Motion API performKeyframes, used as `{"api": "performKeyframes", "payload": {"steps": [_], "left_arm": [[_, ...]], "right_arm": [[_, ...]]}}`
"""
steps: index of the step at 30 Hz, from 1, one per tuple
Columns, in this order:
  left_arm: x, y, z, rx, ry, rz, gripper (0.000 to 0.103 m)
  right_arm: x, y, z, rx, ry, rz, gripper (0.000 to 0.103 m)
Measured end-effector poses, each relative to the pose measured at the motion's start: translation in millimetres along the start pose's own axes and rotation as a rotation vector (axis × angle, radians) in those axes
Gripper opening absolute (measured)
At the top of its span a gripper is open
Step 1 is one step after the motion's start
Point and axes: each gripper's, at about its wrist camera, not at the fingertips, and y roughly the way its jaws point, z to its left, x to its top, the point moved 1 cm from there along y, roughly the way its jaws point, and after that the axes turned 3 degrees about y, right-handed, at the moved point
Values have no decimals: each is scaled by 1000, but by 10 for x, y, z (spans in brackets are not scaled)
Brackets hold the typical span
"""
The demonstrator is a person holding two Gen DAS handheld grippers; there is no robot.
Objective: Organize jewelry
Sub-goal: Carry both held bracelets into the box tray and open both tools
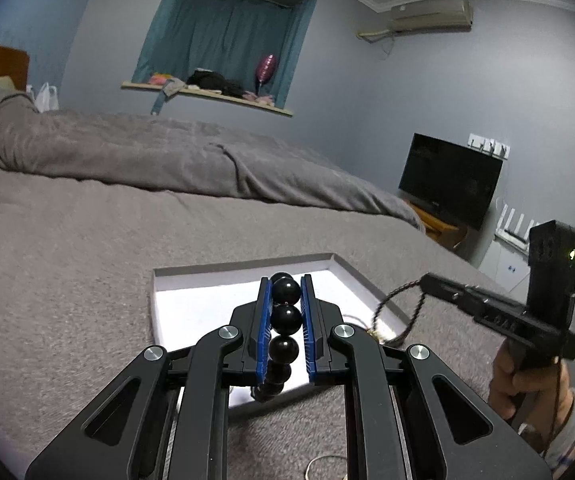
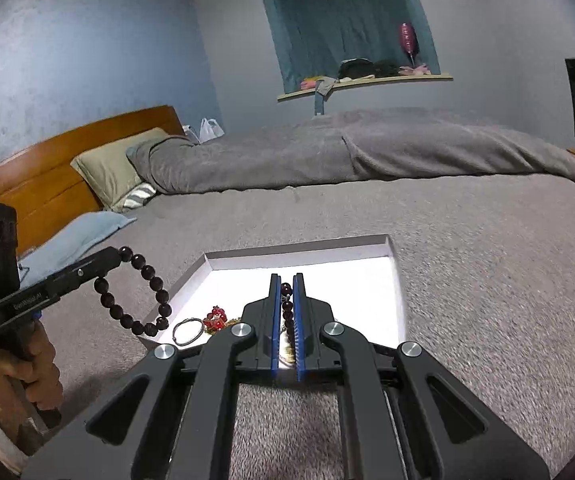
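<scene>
I see a bracelet of large dark beads [image 1: 285, 318], glossy and near black from the left wrist view, reddish brown from the right wrist view, where it hangs as a full loop at about 9 o'clock. My left gripper [image 1: 286, 292] pinches it: the blue pads press on the beads, and the rest of the strand droops below the jaws. My right gripper [image 2: 286, 292] is pressed almost together on a thin necklace of small dark beads [image 2: 286, 300]; in the left wrist view that strand shows as a slender loop [image 1: 397, 312] hanging from the right gripper's tip at 3 o'clock. Both pieces are held above a shallow white tray [image 2: 395, 280] lying on the grey bed [image 2: 487, 280]. Inside the tray, toward its 8 o'clock corner in the right wrist view, lie a plain metal ring-shaped bangle [image 2: 187, 331] and, just beside it, a red beaded piece with gold-coloured parts [image 2: 217, 318]. A hand [image 2: 23, 376] grips the left gripper's handle.
</scene>
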Motion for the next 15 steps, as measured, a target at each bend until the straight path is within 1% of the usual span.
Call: {"api": "performKeyframes", "payload": {"steps": [7,11,13,15], "left_arm": [[0,250,-68,-31,-2,34,15],[-44,405,-92,-38,1,64,15],[-86,464,-70,-27,4,86,15],[-153,534,-24,2,9,121,15]], "right_arm": [[-9,291,-34,-6,21,45,6],[-29,377,-61,-3,38,60,6],[-34,423,-92,-31,39,82,6],[-68,476,-152,-71,39,113,6]]}}
